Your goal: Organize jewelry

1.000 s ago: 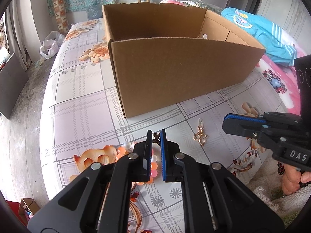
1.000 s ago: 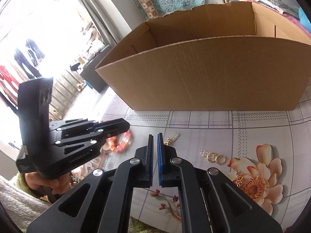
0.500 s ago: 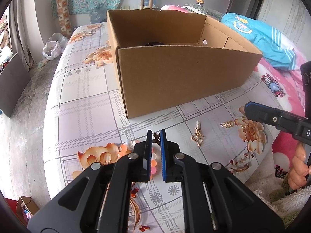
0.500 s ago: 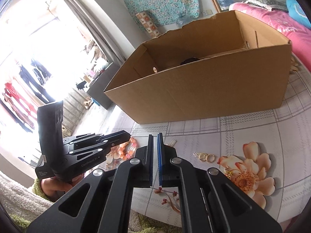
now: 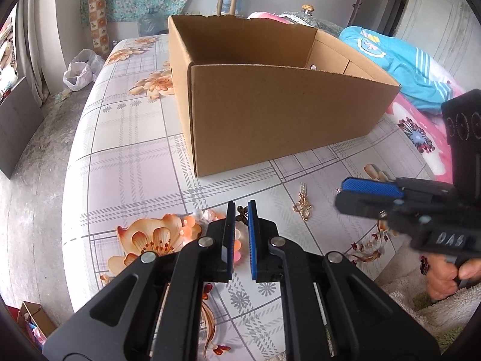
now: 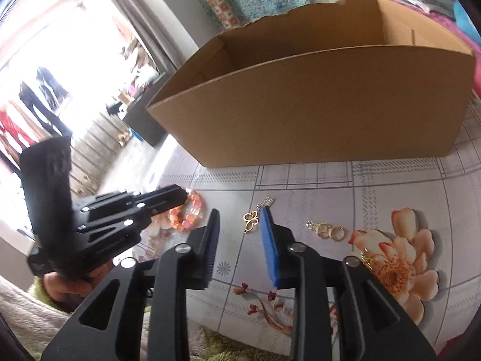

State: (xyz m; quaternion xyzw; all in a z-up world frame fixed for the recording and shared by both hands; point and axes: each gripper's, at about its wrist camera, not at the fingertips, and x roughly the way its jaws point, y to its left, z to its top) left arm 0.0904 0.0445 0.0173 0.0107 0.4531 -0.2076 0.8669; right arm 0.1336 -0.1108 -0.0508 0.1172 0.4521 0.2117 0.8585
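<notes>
Beads (image 6: pixel 183 212): orange-pink bracelet on the sheet (image 5: pixel 129 162), far left of the jewelry row, partly under the left claw.
Left claw (image 5: pixel 240 210): fingers nearly together with a slim gap, nothing in it; the same as 1 s ago, hovering over the beads.
Butterfly pendant (image 6: pixel 252 219): gold, flat on the sheet, just ahead of the right claw's gap.
Right claw (image 6: pixel 239 213): the change is here. 0.5 s ago its fingers were pressed together; now they stand apart, empty, and lower, framing the pendant.
Rings (image 6: pixel 326 230): small gold cluster right of the pendant, untouched.
Chain (image 6: pixel 368 258): a gold bit on the printed flower, farthest right; too small to tell more.
Box (image 5: pixel 270 114): open cardboard, behind all the pieces; its floor is hidden now.
Meaning: the opening reads as the start of a pick on the pendant, likely bound for the box.
Left to do: 4 pieces lie outside the box, so sorting looks early.
Risk: the pendant is thin and flat, so the fingertips may slide over it.
</notes>
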